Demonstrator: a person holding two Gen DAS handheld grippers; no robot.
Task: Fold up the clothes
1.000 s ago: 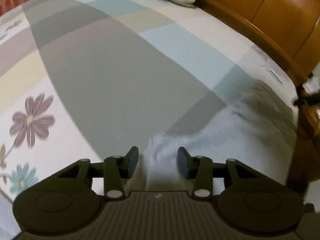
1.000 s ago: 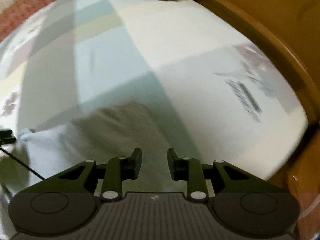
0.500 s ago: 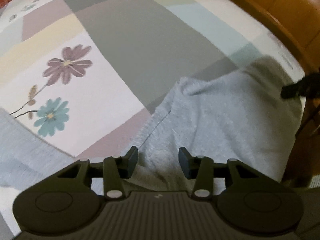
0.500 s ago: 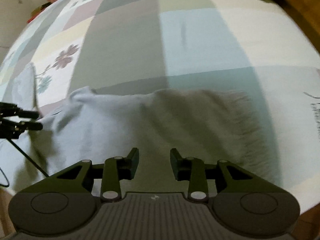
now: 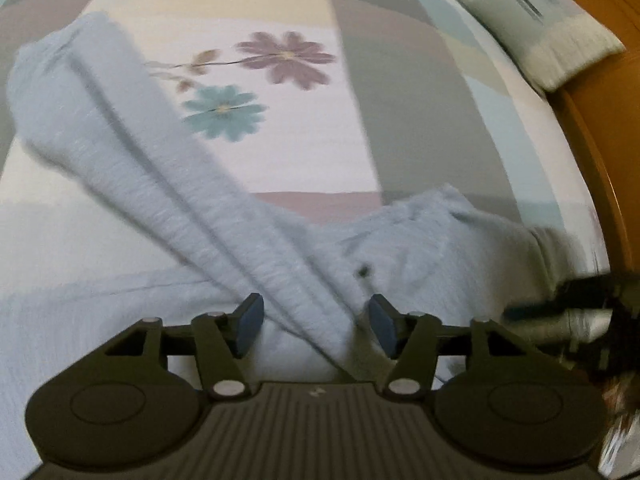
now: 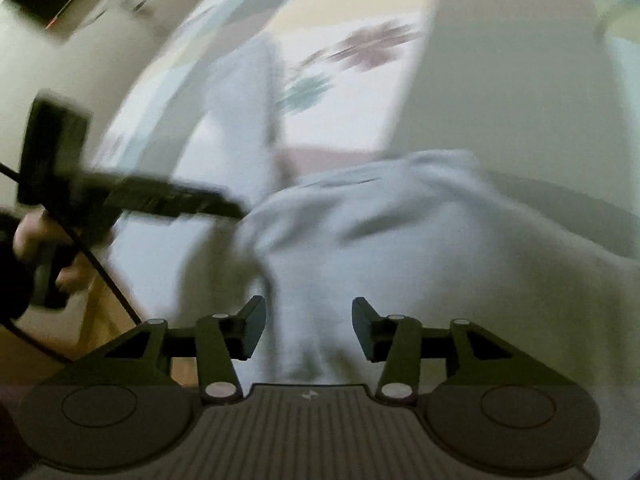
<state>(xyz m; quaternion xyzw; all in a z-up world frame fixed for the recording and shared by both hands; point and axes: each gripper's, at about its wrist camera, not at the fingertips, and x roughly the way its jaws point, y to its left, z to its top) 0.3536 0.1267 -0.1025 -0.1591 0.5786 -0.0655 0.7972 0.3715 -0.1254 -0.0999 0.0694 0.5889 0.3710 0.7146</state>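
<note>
Since the frame half a second ago, both wrist views have swung left across the bed: the flower print that sat at the left of the left wrist view now lies at centre, and a long sleeve has come fully into view.

Left gripper (image 5: 312, 326): jaws wide apart, holding nothing. The sleeve (image 5: 132, 152) passes between them at its near end, but neither pad presses on it.

Right gripper (image 6: 308, 330): jaws likewise wide apart, nothing held, with cloth of the garment's body lying below the gap. The left gripper also shows in the right wrist view as a dark, blurred bar reaching in from the left, with a hand (image 6: 38, 244) on its handle.

Garment (image 6: 420, 264): a pale blue-grey knit sweater, soft and fuzzy in texture, lying on the bed (image 5: 420, 128). The body is bunched near the edge of the bed; the sleeve runs out diagonally as a long, flattened tube with a lengthwise crease. The bedsheet is smooth, printed in pastel blocks and flowers. A pillow (image 5: 532, 28) lies against the wooden bed frame (image 5: 600, 168).

Step in hand, as a judgement: positioning for a grasp on sleeve and body. The sleeve is not folded in. The next move calls for closing on cloth edges, not on bulk, since loose knit slips and stretches.
</note>
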